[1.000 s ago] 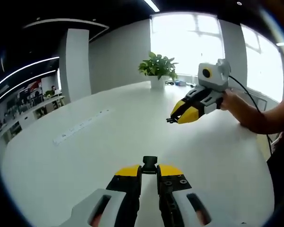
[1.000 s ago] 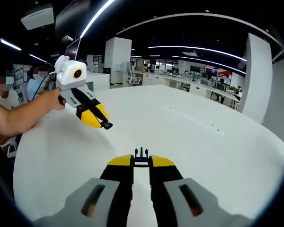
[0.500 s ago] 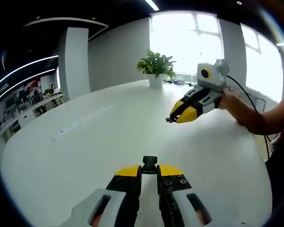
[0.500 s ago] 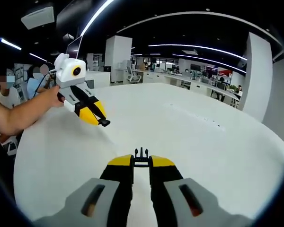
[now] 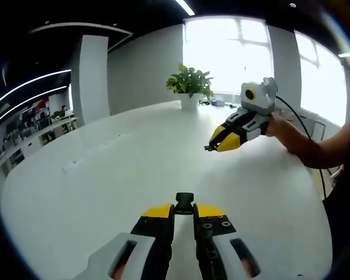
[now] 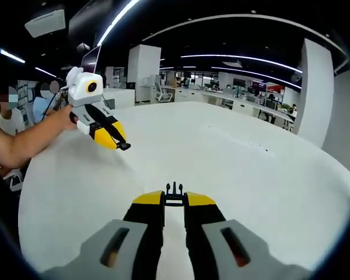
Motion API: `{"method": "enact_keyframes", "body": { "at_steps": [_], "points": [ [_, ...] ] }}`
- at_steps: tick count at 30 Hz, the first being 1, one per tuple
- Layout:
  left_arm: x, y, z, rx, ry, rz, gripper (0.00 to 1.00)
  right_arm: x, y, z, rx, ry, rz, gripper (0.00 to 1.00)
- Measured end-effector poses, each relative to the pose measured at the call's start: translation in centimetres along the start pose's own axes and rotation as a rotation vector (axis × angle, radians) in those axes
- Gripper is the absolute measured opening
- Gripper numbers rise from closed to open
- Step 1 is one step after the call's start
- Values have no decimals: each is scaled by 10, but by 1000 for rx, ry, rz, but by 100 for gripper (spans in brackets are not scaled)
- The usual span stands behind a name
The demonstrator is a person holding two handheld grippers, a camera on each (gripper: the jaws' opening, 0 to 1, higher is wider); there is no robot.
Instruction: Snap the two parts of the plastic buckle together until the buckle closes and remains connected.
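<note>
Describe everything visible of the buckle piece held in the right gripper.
The pronged buckle part is small, black and looks like plastic. It is pinched between the yellow tips of the right gripper, with its thin prongs sticking out forward past the tips, above the white table. Its rear is hidden between the jaws. In the left gripper view it shows as a tiny dark tip on that gripper, apart from the other part.

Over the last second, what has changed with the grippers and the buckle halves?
The two grippers have drawn slightly apart: in each view the other gripper sits a bit smaller and farther off. The left gripper stays shut on the socket half, the right gripper on the pronged half. The halves remain unjoined above the white table.
</note>
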State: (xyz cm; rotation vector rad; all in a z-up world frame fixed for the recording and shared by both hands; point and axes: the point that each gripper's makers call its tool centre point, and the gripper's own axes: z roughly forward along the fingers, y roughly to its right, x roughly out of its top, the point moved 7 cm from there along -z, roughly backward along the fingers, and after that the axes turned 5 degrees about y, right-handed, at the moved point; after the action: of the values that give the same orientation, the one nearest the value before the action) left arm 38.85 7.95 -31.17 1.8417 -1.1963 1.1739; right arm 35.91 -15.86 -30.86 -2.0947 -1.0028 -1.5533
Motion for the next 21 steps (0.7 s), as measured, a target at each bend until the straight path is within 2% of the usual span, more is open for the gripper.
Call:
{"method": "enact_keyframes", "body": {
  "at_steps": [8, 21],
  "points": [
    [-9, 7, -3, -13, -16, -5, 11, -1, -1, -2, 0, 1, -5, 11],
    [-9, 11, -4, -44, -15, 8, 11, -3, -7, -7, 14, 3, 4, 11]
  ]
}}
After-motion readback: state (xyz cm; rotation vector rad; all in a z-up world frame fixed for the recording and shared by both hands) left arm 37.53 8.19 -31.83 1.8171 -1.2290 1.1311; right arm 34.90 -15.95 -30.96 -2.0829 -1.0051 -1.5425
